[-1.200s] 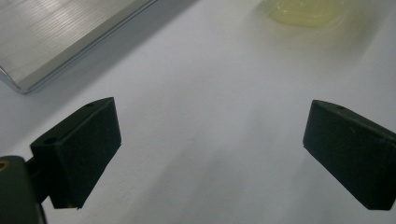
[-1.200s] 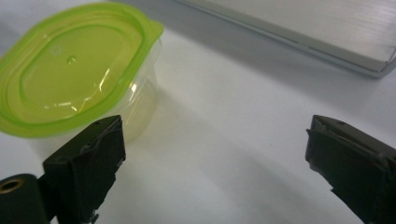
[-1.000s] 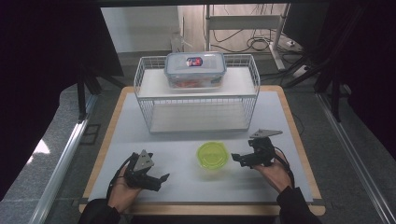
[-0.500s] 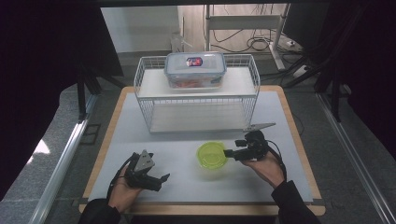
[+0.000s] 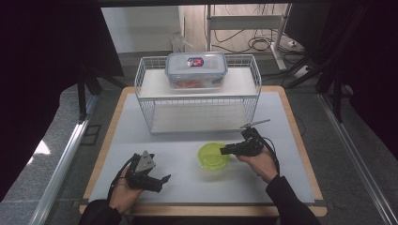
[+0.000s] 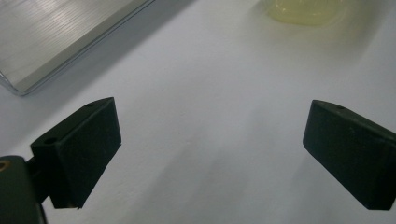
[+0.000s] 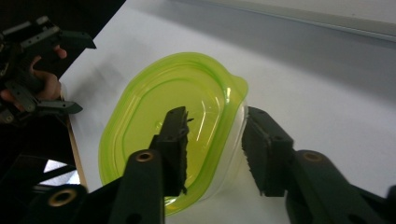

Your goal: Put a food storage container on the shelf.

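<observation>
A round clear container with a lime-green lid sits on the white table mat, front centre. My right gripper reaches it from the right, open. One jaw lies over the lid and the other outside the container's wall, so the rim passes between them with a gap left. My left gripper rests low at the front left, open wide over bare mat and holding nothing. The container's pale base shows at the top of the left gripper view.
A white wire rack stands at the back of the table, a clear food box with a blue-edged lid on its upper shelf. The rack's lower board lies ahead of my left gripper. A wooden table edge frames the mat.
My right gripper has moved left across the mat to the green-lidded container and now straddles its rim. The left gripper has stayed put.
</observation>
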Motion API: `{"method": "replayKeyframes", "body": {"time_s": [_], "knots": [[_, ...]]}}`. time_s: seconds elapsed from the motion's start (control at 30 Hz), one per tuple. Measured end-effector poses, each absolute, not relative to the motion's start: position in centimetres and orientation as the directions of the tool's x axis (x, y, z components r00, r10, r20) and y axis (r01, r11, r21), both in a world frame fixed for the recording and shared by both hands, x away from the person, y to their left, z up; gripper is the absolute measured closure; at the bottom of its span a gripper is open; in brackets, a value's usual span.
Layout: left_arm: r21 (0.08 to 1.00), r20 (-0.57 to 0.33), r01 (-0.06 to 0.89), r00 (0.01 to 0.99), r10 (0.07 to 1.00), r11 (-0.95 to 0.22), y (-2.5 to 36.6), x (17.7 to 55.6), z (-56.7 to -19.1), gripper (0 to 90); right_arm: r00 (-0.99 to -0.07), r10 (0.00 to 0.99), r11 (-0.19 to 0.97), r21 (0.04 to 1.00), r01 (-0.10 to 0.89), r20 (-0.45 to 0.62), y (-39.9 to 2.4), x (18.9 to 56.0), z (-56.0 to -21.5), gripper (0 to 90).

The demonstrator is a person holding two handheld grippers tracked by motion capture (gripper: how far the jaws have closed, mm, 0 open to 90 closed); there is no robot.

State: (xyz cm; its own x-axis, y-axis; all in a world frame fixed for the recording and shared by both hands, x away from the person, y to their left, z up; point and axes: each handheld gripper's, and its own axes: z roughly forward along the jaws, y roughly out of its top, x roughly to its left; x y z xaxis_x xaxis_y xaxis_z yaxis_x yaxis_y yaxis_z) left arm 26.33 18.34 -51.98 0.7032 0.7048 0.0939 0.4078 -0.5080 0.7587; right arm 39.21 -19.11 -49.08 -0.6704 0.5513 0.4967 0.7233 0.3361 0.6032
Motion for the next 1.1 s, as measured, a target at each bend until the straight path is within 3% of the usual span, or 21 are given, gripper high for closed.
{"method": "replayKeyframes", "body": {"time_s": [0.1, 0.27, 0.37, 1.1], "knots": [[0.759, 0.095, 0.406, 0.705, 0.703, -0.510, 18.3, 26.3, -52.0, 4.2, -0.654, 0.565, 0.329, 0.590, 0.737, 0.503, -19.5, 39.3, -49.1, 71.3], [0.759, 0.095, 0.406, 0.705, 0.703, -0.510, 18.2, 26.3, -52.0, 4.2, -0.637, 0.557, 0.313, 0.575, 0.756, 0.533, -19.6, 39.5, -49.3, 72.5], [0.757, 0.098, 0.405, 0.706, 0.701, -0.513, 18.2, 26.3, -52.0, 4.2, -0.628, 0.537, 0.314, 0.558, 0.768, 0.563, -19.5, 39.6, -49.4, 79.7], [0.762, 0.099, 0.401, 0.703, 0.704, -0.508, 18.3, 26.3, -52.0, 4.3, -0.629, 0.518, 0.264, 0.591, 0.763, 0.580, -19.8, 39.4, -47.8, 82.4]]}}
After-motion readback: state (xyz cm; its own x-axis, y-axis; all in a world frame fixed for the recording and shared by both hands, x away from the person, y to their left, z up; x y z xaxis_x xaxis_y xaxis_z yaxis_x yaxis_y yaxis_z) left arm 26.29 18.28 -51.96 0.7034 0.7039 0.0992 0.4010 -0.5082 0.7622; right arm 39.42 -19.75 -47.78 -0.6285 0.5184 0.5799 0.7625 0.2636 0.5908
